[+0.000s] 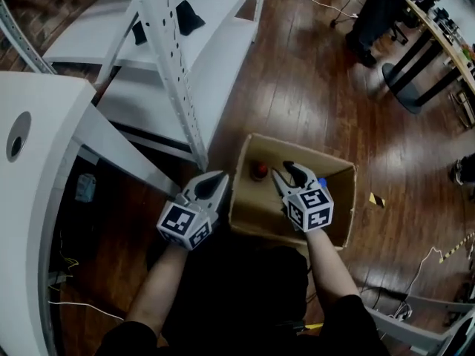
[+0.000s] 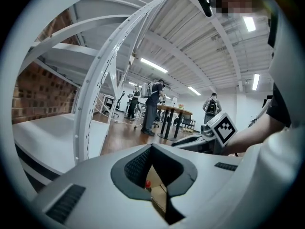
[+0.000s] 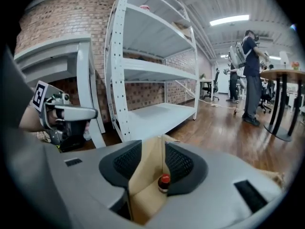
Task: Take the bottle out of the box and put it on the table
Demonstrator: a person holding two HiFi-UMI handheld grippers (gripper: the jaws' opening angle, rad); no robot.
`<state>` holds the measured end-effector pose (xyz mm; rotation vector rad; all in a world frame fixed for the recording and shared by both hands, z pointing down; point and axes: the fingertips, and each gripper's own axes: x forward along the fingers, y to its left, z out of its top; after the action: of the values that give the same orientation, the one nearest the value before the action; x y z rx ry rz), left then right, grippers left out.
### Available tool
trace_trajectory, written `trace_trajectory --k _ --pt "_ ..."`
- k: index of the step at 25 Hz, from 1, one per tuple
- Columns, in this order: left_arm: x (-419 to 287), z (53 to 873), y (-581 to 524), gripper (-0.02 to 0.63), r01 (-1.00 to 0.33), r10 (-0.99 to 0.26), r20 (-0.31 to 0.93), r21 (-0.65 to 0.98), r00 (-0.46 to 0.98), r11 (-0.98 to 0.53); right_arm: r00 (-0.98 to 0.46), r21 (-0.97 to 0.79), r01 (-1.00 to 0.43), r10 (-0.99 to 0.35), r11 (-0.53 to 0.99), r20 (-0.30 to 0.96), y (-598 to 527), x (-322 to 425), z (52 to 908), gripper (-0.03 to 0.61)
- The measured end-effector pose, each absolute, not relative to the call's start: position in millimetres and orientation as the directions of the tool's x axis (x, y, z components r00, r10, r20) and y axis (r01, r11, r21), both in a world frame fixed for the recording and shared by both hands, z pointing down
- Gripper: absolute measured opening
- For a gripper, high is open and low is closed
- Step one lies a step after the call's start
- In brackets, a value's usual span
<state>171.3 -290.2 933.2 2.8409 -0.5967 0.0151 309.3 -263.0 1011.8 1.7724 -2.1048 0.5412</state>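
An open cardboard box [image 1: 245, 217] stands on the wood floor. Inside it, near the far left corner, a dark bottle with a red cap [image 1: 258, 170] stands upright. My right gripper [image 1: 288, 172] hangs over the box's middle, open, with nothing between its pads. In the right gripper view [image 3: 153, 149] the red cap [image 3: 164, 180] and the box wall [image 3: 143, 185] show through the gap. My left gripper [image 1: 214, 186] is just outside the box's left wall, its tips together and empty. In the left gripper view [image 2: 151, 148] the cap [image 2: 147, 184] shows below the tips.
White metal shelving [image 1: 185, 50] stands just beyond the box, with a black object [image 1: 185, 17] on a shelf. A white table [image 1: 30, 162] is at the left. A person's legs [image 1: 371, 21] and desks [image 1: 438, 43] are far right. Something small and blue [image 1: 321, 182] lies beside the right gripper.
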Motion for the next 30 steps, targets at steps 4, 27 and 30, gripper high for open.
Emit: trace_trajectory --k 4,27,30 --pt "160.5 950.0 -291.4 0.002 -0.431 -0.421 0.094 0.203 0.902 -0.879 -0.161 -0.103 -0.987 -0.819 0.124 0.551 -281.5 305.9 1072.8 0.233" --pt "140.4 1003.9 -316.8 0.002 -0.556 -0.524 0.208 0.144 0.826 -0.819 -0.102 -0.247 -0.959 -0.646 -0.137 0.757 -335.4 340.4 1304.9 0.396" --pt "141.8 1008.4 -315.6 0.002 -0.552 -0.512 0.236 0.151 0.826 -0.82 -0.118 -0.239 -0.966 -0.648 -0.102 0.753 -342.2 331.4 1308.6 0.394"
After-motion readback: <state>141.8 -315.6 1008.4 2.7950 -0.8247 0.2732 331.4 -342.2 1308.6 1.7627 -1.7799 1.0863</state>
